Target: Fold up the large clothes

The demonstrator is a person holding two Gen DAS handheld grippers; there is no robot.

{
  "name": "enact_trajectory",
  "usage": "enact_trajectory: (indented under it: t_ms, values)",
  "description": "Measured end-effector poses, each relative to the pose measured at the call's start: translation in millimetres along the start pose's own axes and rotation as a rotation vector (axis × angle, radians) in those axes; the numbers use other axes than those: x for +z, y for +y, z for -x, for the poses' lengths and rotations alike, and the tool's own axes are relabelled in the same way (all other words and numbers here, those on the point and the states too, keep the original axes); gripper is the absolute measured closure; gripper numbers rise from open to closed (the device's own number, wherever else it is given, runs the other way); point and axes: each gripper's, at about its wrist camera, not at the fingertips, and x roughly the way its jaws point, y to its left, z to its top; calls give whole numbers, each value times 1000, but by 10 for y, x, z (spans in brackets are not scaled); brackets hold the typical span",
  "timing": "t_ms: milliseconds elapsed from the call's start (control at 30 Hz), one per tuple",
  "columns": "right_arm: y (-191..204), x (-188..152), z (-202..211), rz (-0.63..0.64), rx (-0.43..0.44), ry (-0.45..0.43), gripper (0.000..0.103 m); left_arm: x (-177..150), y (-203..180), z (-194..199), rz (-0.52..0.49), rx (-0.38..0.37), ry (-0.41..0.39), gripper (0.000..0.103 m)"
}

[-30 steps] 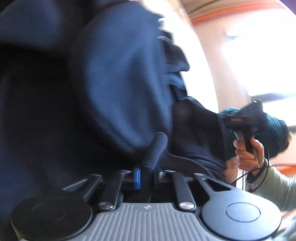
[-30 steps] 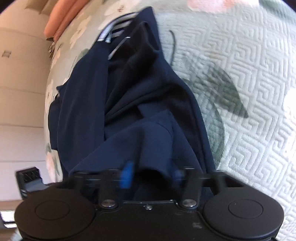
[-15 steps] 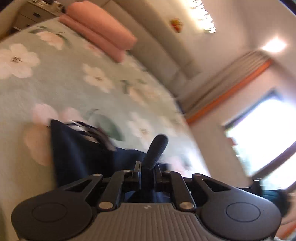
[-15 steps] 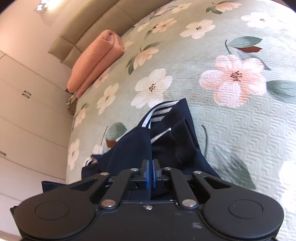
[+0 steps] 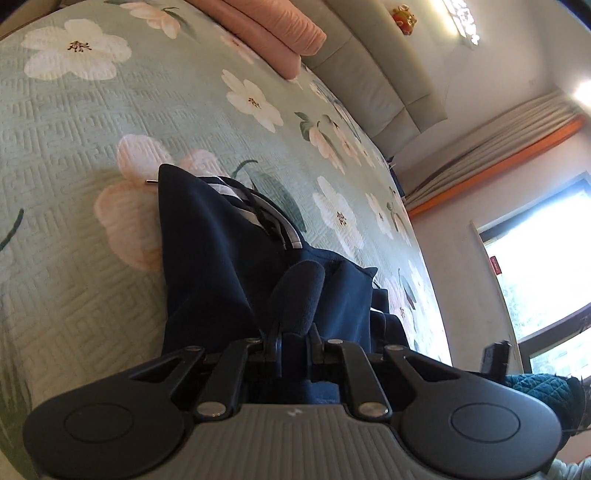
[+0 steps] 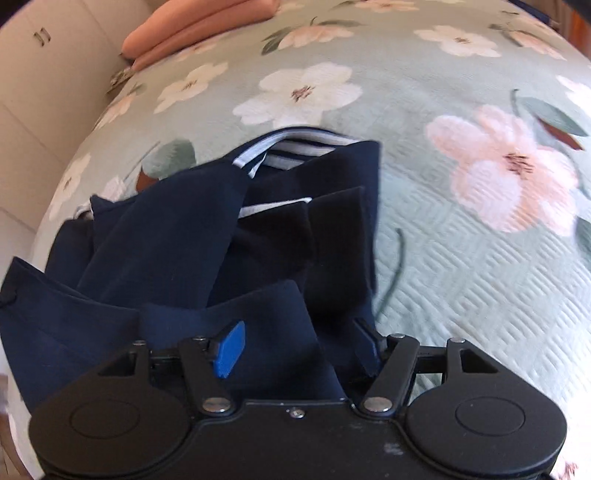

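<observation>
A navy garment (image 5: 207, 258) with white-striped trim lies bunched on a pale green bedspread (image 5: 74, 140) printed with white and pink flowers. In the left wrist view, the garment runs from the middle of the bed down to the left gripper (image 5: 293, 332), whose jaws are clamped nearly together on a fold of the dark cloth that bulges up just ahead of them. Left of the garment a large pink flower shows on the spread, and the cloth's corner touches it. Further back, a folded pink blanket (image 5: 273, 33) sits at the head of the bed against a grey padded headboard (image 5: 384, 77). To the right, a curtain (image 5: 491, 140) with an orange band hangs beside a bright window (image 5: 546, 266), and at the lower right edge a teal quilted sleeve (image 5: 539, 387) comes into view.

In the right wrist view, white cupboards (image 6: 40, 92) stand at the left, beyond the bed. The garment (image 6: 177, 236) spreads in loose folds across the centre, its striped edge facing away. The right gripper (image 6: 295, 347) has its jaws opening, the 2 blue pads (image 6: 231, 349) spread wide with a flap of navy cloth lying between them but not pinched. To the right, bare bedspread (image 6: 480, 277) carries a large pink flower.
</observation>
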Motion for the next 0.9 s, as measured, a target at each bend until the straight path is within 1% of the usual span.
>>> enact_trajectory:
  t_ms: [33, 100, 133, 167, 200, 267, 367, 400, 467, 533, 567, 633, 700, 733, 767, 833, 900]
  values:
    - [2, -10, -51, -5, 16, 13, 30, 7, -8, 6, -4, -5, 3, 91]
    - [94, -115, -50, 34, 43, 13, 76, 9, 4, -8, -5, -11, 10, 91]
    - [188, -187, -17, 69, 31, -2, 81, 6, 22, -19, -2, -16, 12, 91]
    - [274, -259, 37, 104, 23, -14, 90, 1, 36, -18, 2, -23, 13, 91]
    - [341, -323, 95, 123, 12, -27, 94, -5, 47, -13, 6, -27, 12, 91]
    - [430, -425, 278, 120, -25, -72, 95, -3, 46, 15, 13, -27, -3, 91]
    - [507, -442, 693, 95, -103, -188, 96, 57, -72, 144, -10, -22, -74, 90]
    - [530, -403, 834, 87, -129, -231, 97, 101, -153, 199, -32, -40, -96, 90]
    - [619, -283, 1063, 126, -210, -332, 97, 211, -340, 254, -98, -51, -126, 90]
    - [668, -80, 1149, 153, -236, -410, 97, 329, -465, 245, -140, -59, -162, 90]
    - [683, 47, 1141, 161, -240, -445, 97, 398, -496, 220, -143, -64, -189, 90]
    - [668, 332, 1021, 192, -266, -505, 97, 529, -490, 140, -121, -58, -245, 90]
    - [611, 586, 788, 204, -297, -543, 97, 652, -407, -11, -96, 5, -308, 90]
    - [548, 691, 647, 188, -295, -548, 97, 690, -335, -94, -84, 38, -331, 90]
    - [484, 790, 466, 169, -289, -538, 97, 730, -253, -220, -72, 86, -343, 90]
    - [382, 948, 5, 131, -311, -483, 97, 750, -46, -480, -38, 200, -342, 89]
    - [228, 1096, -552, 80, -300, -350, 97, 716, 241, -766, 14, 323, -314, 92]
